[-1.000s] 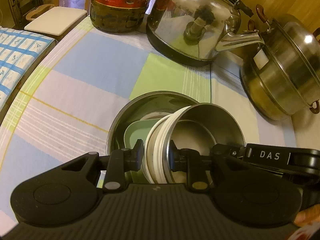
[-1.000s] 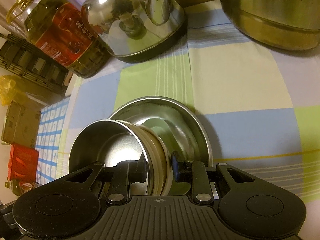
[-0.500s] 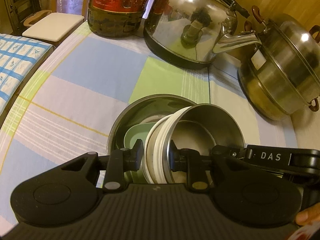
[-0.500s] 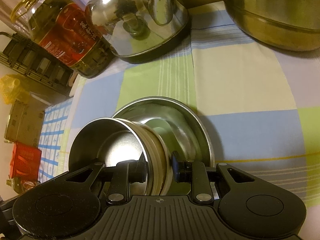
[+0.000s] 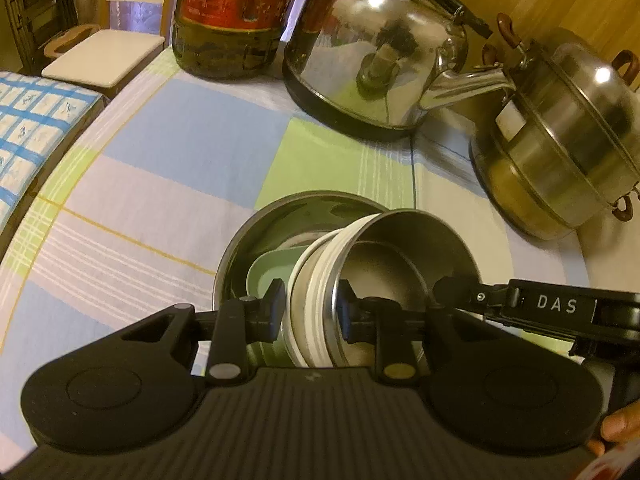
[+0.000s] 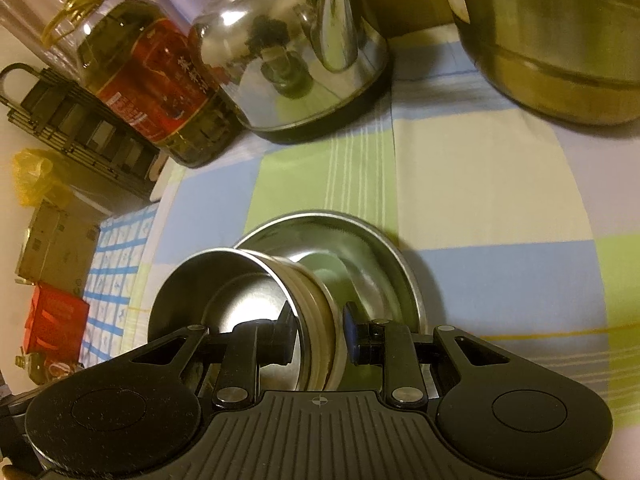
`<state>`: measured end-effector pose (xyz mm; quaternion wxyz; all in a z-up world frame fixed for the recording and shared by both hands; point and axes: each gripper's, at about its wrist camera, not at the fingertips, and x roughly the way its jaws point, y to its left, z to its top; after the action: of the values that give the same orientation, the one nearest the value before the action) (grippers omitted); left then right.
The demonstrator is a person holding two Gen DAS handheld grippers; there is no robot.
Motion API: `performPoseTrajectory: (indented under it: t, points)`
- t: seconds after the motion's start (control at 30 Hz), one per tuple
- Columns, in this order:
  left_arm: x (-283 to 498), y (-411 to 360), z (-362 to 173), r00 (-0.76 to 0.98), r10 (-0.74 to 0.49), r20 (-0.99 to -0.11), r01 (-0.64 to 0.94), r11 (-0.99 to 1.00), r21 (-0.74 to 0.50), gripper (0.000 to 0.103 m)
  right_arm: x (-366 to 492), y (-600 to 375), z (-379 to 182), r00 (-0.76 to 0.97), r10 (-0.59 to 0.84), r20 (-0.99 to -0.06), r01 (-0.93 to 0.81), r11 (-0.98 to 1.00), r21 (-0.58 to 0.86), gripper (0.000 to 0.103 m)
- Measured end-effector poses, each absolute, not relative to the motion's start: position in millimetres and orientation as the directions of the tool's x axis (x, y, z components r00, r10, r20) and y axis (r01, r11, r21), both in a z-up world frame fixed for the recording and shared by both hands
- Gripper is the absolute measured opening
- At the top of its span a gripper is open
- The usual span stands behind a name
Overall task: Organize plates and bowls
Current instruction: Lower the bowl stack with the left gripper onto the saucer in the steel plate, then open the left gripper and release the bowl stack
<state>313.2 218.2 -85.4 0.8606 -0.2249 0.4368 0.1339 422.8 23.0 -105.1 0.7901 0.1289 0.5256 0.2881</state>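
Note:
A tilted stack of small steel bowls with white rims (image 5: 400, 248) (image 6: 224, 280) leans inside a larger steel bowl (image 5: 280, 216) (image 6: 360, 240) on the checked cloth. A pale green dish (image 5: 268, 276) lies in the large bowl under the stack. My left gripper (image 5: 310, 308) has the stack's near wall between its pads. Its jaws are opening slightly, though the pads still touch the wall. My right gripper (image 6: 318, 324) is shut on the opposite wall, one pad inside and one outside. Its black body (image 5: 556, 304) shows in the left wrist view.
A shiny kettle (image 5: 372, 60) (image 6: 288, 64) and a big oil bottle (image 5: 232, 20) (image 6: 152, 84) stand at the back. A lidded steel steamer pot (image 5: 560, 152) (image 6: 560, 40) sits at the right. A white stool (image 5: 104, 56) stands beyond the table's left edge.

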Motion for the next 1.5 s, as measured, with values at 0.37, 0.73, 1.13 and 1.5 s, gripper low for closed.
performPoseTrajectory:
  t: [0.37,0.73,1.13,1.5]
  points:
    - [302,209,-66,0.627,0.106,-0.772,-0.374,0.910,-0.180,0.025,410,10,-100,0.322,0.643,-0.695,-0.371,0.761,0.532,0.025]
    - [300,206,-70,0.629,0.061,-0.775,-0.347,0.914,-0.210,0.012,403,8,-103,0.334,0.659,-0.674,-0.371,0.749,0.549,0.014]
    - [307,214,-67,0.602,0.034,-0.798,-0.344,0.913,-0.221,0.012,411,16,-90,0.280,0.595,-0.754,-0.279,0.801,0.529,0.014]
    - [310,218,-69,0.587,0.018,-0.810,-0.330,0.918,-0.218,0.011,409,24,-87,0.273,0.546,-0.792,-0.259,0.834,0.487,0.014]
